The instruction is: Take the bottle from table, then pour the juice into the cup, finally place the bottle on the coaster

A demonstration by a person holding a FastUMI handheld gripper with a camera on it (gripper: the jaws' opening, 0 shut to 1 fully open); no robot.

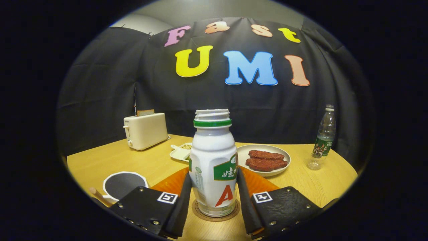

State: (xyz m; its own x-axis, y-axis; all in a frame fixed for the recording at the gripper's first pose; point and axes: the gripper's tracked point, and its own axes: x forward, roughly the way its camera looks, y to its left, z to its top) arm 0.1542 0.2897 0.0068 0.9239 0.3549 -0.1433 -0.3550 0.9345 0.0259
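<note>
White bottle [213, 167] upright on coaster [216, 211] | tongs [214, 197] flank it, contact unclear

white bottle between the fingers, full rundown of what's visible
The bottle is white, plastic-looking, waisted, with a green neck ring, a green label band and a red letter low on its front. Its threaded mouth is open, no cap. It stands upright on the round coaster, between the fingers of the gripper; both seem to touch its sides, though firm contact is hard to confirm. An orange mat lies just behind it.
</note>
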